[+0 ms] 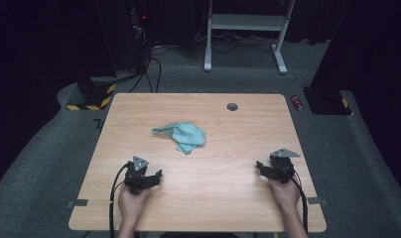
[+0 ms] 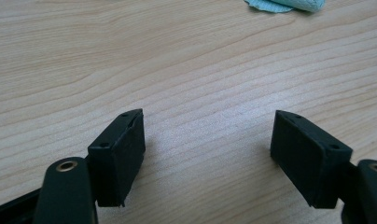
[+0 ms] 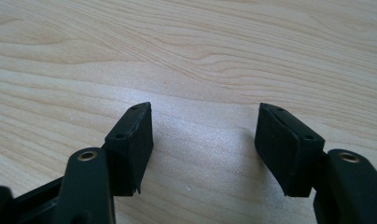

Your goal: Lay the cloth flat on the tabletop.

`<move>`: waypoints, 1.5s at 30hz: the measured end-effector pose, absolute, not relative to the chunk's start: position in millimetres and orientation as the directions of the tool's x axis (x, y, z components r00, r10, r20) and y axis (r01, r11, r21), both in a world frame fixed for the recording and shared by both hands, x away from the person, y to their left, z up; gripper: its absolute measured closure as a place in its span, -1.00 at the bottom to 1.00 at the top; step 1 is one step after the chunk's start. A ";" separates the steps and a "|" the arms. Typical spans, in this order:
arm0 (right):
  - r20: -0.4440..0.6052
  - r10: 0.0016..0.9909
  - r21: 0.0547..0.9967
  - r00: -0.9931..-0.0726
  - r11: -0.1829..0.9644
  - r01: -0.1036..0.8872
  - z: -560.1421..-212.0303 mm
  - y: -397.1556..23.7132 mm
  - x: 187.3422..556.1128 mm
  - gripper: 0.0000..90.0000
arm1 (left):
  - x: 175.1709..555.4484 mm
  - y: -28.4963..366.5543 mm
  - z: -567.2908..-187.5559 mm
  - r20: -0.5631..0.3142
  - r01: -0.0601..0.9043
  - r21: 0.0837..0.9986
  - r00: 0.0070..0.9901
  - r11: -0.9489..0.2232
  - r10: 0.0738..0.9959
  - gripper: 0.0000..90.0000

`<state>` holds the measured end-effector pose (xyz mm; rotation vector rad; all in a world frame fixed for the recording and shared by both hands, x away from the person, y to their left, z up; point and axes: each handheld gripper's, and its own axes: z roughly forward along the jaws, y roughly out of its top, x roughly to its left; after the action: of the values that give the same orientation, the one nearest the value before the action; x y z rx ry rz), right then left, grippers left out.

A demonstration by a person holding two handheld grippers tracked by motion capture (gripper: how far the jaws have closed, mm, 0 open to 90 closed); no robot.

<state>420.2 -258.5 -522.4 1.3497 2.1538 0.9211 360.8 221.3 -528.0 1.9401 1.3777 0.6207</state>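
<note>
A crumpled teal cloth (image 1: 181, 136) lies on the wooden table (image 1: 228, 198), a little left of centre; its near edge peeks in at the top of the left gripper view as the cloth (image 2: 284, 4). My left gripper (image 1: 156, 176) rests low near the front left, held by a hand, jaws wide apart with bare wood between them (image 2: 207, 135). My right gripper (image 1: 262, 166) sits near the front right, also open over bare wood (image 3: 205, 128). Both are well short of the cloth.
A small round grommet (image 1: 232, 106) is set in the table near its far edge. Beyond the table stand a white desk frame (image 1: 245, 29), dark cabinets and cables on grey carpet. A small red object (image 1: 297, 102) lies on the floor at the right.
</note>
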 end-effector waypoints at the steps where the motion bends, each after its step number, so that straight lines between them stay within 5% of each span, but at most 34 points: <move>1: -0.013 0.903 0.729 -0.430 0.303 0.614 -522.4 -258.4 420.1 -0.19 | 360.8 221.3 -528.0 0.000 0.626 0.749 0.329 -0.218 0.944 -0.41; 15: -0.012 0.902 0.727 -0.432 0.304 0.615 -522.4 -258.3 420.2 -0.20 | 366.3 215.0 -526.9 -0.002 0.642 0.739 0.307 -0.206 0.952 -0.45; 45: -0.013 0.897 0.728 -0.443 0.312 0.611 -522.4 -257.8 420.6 -0.20 | 433.8 132.3 -502.6 -0.048 0.615 0.740 0.452 -0.272 0.891 -0.30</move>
<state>420.6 -257.8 -522.4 1.3384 2.1668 0.9249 433.8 132.3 -502.6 1.9984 1.2563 0.4989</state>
